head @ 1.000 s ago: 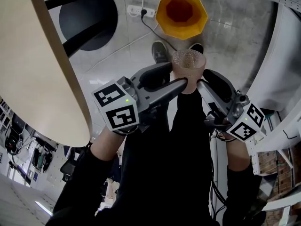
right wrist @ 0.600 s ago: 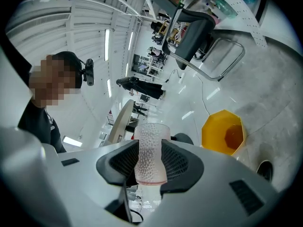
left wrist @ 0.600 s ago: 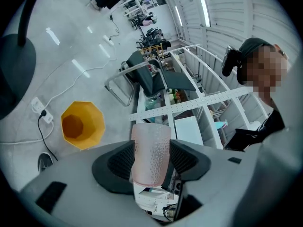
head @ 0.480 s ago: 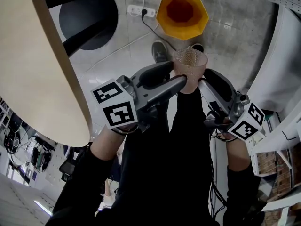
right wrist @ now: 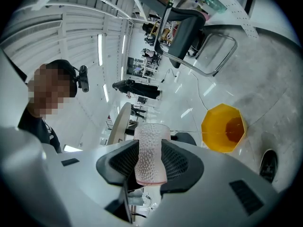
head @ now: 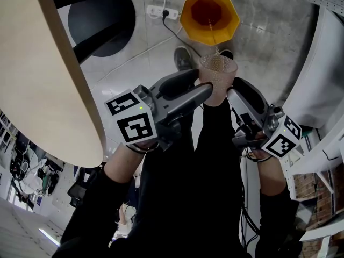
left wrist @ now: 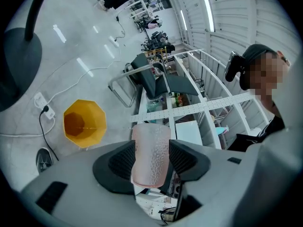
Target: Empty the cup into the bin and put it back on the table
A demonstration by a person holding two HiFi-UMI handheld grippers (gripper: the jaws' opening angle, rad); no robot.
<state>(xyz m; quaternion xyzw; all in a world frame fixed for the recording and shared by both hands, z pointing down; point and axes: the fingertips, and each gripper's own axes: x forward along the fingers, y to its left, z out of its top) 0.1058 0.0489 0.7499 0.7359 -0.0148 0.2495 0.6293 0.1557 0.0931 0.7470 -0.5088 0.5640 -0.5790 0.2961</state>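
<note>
A frosted pink dimpled cup (head: pixel 216 69) is held in the air over the floor, tipped toward the yellow bin (head: pixel 208 16) below it. A thin stream (head: pixel 213 36) runs from the rim into the bin. My left gripper (head: pixel 203 87) comes in from the left; its jaws have just been closing, and its pads lie against the cup (left wrist: pixel 150 155) on both sides. My right gripper (head: pixel 234 93) comes in from the right and is shut on the same cup (right wrist: pixel 150 155), pinching its lower half. The bin (left wrist: pixel 84 123) (right wrist: pixel 223 128) holds a dark orange puddle.
A round beige table (head: pixel 48 79) fills the left side. A black stool base (head: pixel 102 20) and a power strip (head: pixel 160 12) with its cable lie near the bin. The person's shoes (head: pixel 184 58) stand just short of the bin. White shelving (head: pixel 322 63) is on the right.
The cup has tipped a little further toward the bin, and a thin stream now falls from its rim. Both grippers have rolled slightly and stayed where they were.
</note>
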